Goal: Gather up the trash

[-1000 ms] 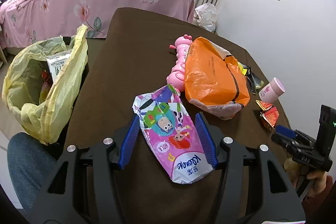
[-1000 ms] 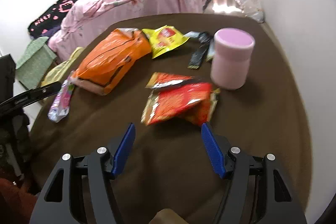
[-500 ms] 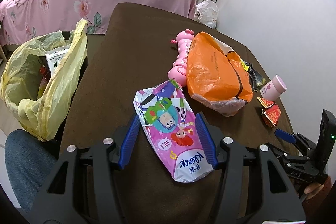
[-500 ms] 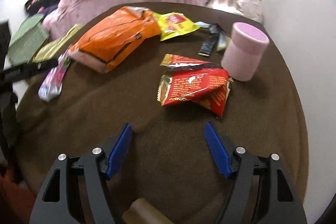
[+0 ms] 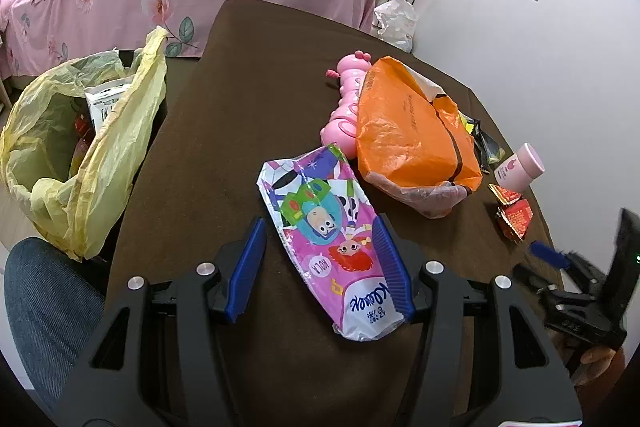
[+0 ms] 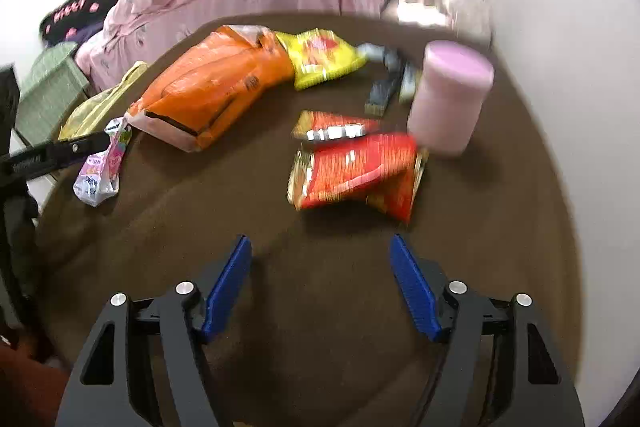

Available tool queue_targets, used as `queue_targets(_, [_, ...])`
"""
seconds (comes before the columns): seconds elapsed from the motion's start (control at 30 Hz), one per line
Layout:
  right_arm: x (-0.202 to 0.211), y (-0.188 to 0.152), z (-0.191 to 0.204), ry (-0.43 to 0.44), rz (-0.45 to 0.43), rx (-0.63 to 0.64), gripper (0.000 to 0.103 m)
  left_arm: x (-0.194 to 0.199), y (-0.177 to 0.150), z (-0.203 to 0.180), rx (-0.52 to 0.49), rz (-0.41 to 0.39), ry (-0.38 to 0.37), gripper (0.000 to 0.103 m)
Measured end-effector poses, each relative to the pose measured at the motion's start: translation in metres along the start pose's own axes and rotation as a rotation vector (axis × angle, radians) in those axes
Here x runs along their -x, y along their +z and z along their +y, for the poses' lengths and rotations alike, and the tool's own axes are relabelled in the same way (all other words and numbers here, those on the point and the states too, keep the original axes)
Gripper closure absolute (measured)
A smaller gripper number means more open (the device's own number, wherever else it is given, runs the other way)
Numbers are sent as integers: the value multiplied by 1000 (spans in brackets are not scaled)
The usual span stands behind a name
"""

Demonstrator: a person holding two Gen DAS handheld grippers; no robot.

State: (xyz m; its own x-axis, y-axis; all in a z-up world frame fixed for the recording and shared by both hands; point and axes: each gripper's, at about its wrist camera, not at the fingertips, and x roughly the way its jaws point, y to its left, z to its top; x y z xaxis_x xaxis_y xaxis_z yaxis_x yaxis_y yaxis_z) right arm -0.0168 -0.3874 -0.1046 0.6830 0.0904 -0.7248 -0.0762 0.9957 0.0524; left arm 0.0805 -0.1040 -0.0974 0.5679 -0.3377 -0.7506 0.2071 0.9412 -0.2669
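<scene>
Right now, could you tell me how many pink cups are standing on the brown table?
1. The pink cup stands upright near the table's wall-side edge, just behind the red snack wrappers. Another could be hidden behind the orange bag.

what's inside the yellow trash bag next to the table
Inside the yellow trash bag, a white carton with dark print stands near the top, with something red beside it. Whatever lies lower is hidden by the bag's folded plastic.
</scene>
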Motion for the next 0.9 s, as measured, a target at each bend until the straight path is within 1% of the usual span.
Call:
queue_targets(0.07, [13,9,-4,-46,-79,-7,36,0,0,1,6,0,1,50])
queue_targets(0.13, [12,21,-16,-71,-93,-43,36,0,-1,0,6,-2,4,50])
queue_targets(0.2, [2,30,-30,-54,-71,-84,35,0,0,0,4,-2,6,50])
queue_targets(0.23, [-6,34,-38,-28,-55,-115,35,0,0,0,4,-2,7,50])
queue_targets(0.33, [-34,40,-51,22,22,-168,35,2,0,2,15,-5,12,50])
queue_targets(0.4, [-50,37,-51,21,83,-173,37,4,0,4,26,-6,19,50])
queue_targets(0.43, [-51,35,-48,22,82,-168,41,5,0,5,31,-6,23,50])
queue_targets(0.47, [-48,31,-45,22,62,-159,51,7,-1,7,35,-8,24,50])
queue_targets(0.5, [-46,30,-42,22,55,-150,56,8,-1,8,40,-10,23,50])
queue_targets(0.53, [-41,29,-39,31,46,-143,66,9,-2,9,43,-11,21,50])
queue_targets(0.57, [-36,28,-38,41,34,-144,70,9,-3,10,47,-10,19,50])
queue_targets(0.67, [-22,25,-33,47,0,-130,73,9,-4,10,54,-6,15,50])
queue_targets(0.73, [-11,23,-30,42,-27,-115,74,10,-5,7,48,-2,19,50])
queue_targets(0.8, [-4,23,-29,40,-43,-111,74,9,-6,2,39,12,21,45])
queue_targets(0.83, [0,21,-27,38,-53,-106,74,7,-6,-2,35,27,15,39])
queue_targets(0.9, [3,18,-26,44,-61,-101,74,5,-7,-10,21,43,11,38])
